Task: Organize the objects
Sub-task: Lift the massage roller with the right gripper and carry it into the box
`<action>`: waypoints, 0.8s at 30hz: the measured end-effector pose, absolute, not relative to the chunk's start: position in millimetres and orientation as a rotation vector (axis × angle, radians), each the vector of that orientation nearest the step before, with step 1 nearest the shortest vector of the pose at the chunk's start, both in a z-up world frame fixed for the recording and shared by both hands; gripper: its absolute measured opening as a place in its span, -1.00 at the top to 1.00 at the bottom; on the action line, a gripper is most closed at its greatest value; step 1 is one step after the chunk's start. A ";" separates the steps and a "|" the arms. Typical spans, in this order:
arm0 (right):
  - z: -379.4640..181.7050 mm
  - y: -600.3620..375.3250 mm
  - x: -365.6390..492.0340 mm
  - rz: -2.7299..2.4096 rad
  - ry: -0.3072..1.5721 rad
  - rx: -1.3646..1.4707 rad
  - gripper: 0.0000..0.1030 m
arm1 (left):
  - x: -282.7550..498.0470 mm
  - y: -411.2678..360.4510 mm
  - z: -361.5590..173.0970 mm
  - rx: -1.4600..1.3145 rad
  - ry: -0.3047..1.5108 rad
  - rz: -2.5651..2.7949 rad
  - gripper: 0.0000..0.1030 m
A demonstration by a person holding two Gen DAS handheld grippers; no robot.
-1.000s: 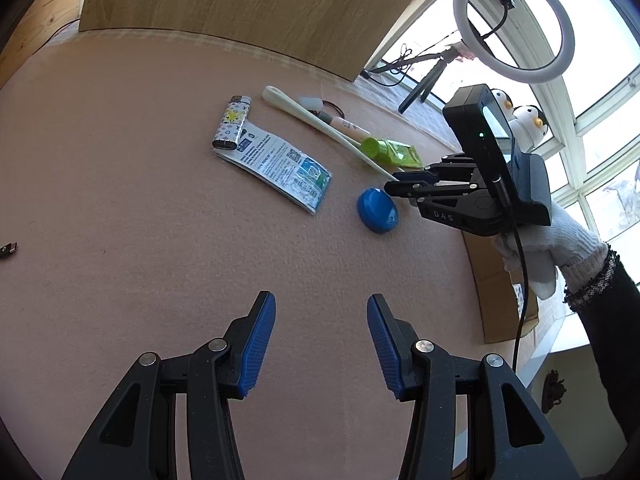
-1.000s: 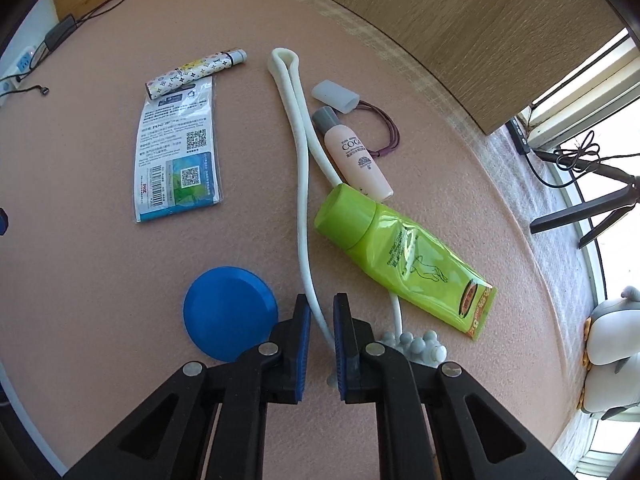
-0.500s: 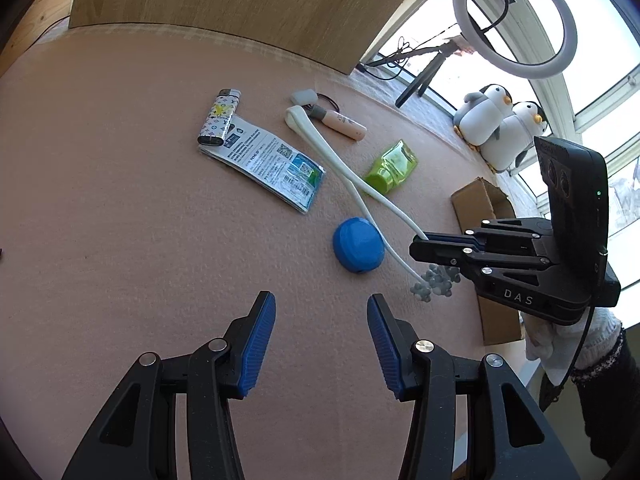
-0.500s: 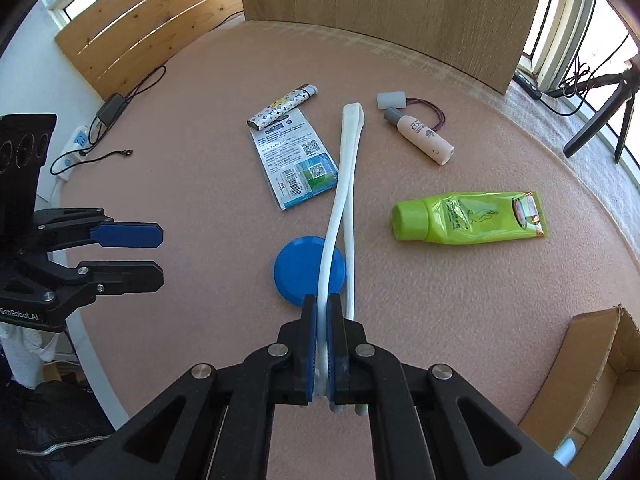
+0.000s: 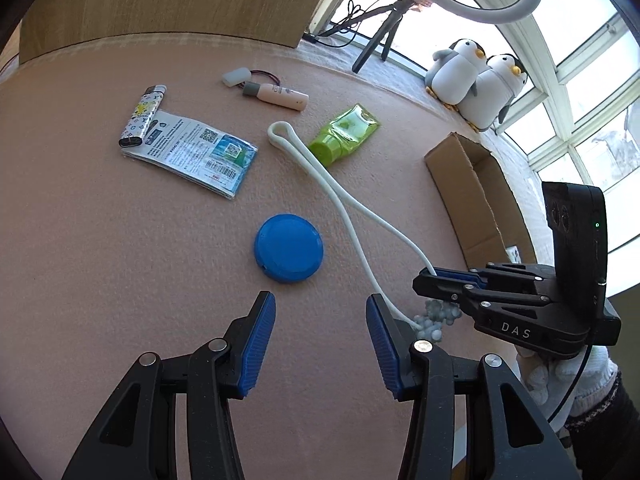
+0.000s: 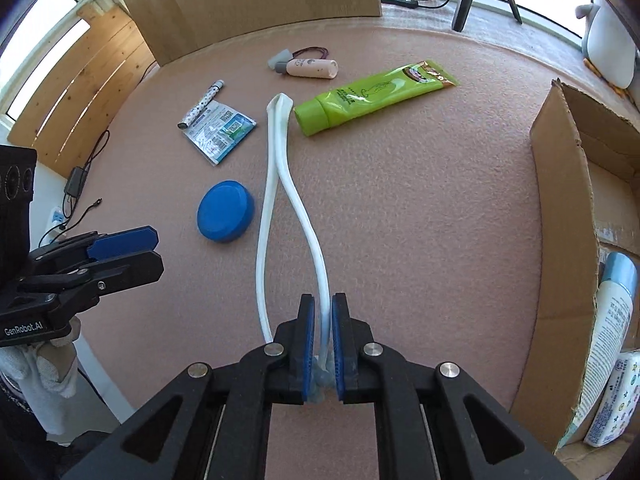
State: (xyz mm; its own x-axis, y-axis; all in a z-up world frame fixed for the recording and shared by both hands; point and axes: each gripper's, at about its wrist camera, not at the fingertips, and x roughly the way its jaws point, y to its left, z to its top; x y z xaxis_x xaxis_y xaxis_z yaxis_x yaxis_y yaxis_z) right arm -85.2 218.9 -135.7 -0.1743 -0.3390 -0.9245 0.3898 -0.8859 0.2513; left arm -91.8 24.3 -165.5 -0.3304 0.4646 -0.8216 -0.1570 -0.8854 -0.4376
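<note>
Right wrist view: a white looped cord is clamped near its beaded end between the pads of the right gripper; its folded far end is trailed across the pink table, just beside the green tube. The cardboard box is seen at right, with a bottle and a packet already inside. The left gripper is held spread and empty, near the blue lid. Judged as part done: lid, tube, printed sachet, patterned lighter, small pink bottle and the cord itself are left outside the box.
</note>
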 end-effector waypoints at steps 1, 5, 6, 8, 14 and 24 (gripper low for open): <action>-134.7 221.3 -84.5 -2.104 0.053 1.631 0.61 | -92.2 32.9 -166.9 -1.533 -0.377 2.242 0.03; -133.5 227.6 -85.4 -2.131 0.059 1.621 0.41 | -97.0 60.0 -175.1 -1.556 -0.357 2.200 0.07; -134.2 229.1 -86.8 -2.123 0.051 1.627 0.41 | -98.8 66.0 -176.9 -1.563 -0.352 2.196 0.10; -134.9 234.0 -89.1 -2.111 0.036 1.636 0.41 | -101.7 74.8 -178.6 -1.567 -0.358 2.191 0.15; -140.3 241.0 -95.7 -2.090 0.014 1.673 0.42 | -109.2 93.2 -182.5 -1.580 -0.360 2.197 0.16; -147.2 240.0 -90.8 -2.051 0.012 1.687 0.65 | -120.0 105.2 -199.0 -1.620 -0.340 2.223 0.43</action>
